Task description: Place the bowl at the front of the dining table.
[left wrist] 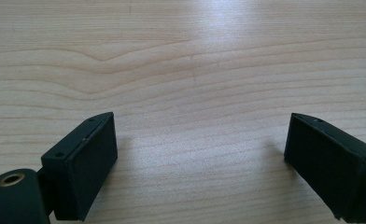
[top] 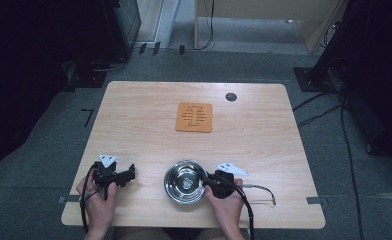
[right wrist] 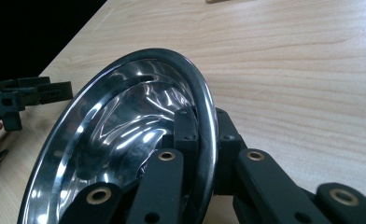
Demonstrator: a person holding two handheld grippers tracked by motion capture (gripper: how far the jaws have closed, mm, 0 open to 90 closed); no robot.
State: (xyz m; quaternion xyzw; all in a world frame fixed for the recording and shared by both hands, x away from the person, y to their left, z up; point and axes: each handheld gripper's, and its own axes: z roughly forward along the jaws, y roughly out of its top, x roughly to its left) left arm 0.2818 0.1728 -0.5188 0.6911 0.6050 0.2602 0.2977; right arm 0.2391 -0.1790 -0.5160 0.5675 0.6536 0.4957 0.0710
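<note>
Gripping now: your right claw [top: 207, 181] is clamped on the right rim of the steel bowl [top: 185, 181], one jaw inside the rim and one outside.
Bowl position: it sits at the near middle of the tabletop [top: 254, 145], just left of your right hand [top: 227, 202].
Why held this way: pinching the thin rim looks like the only sure hold on a smooth round bowl; the right gripper view shows the rim [right wrist: 204, 112] running between the jaws.
Left claw [top: 129, 175]: it hangs wide open with nothing between the jaws, over bare wood at the near left, well apart from the bowl; it seems to be waiting.
Likely goal: the orange mat [top: 194, 117] lies flat at the far middle, a fitting place to set the bowl, as I judge it.
Count: one bowl, one mat, two claws, one dark round cap [top: 231, 97] at the far right of the tabletop.
</note>
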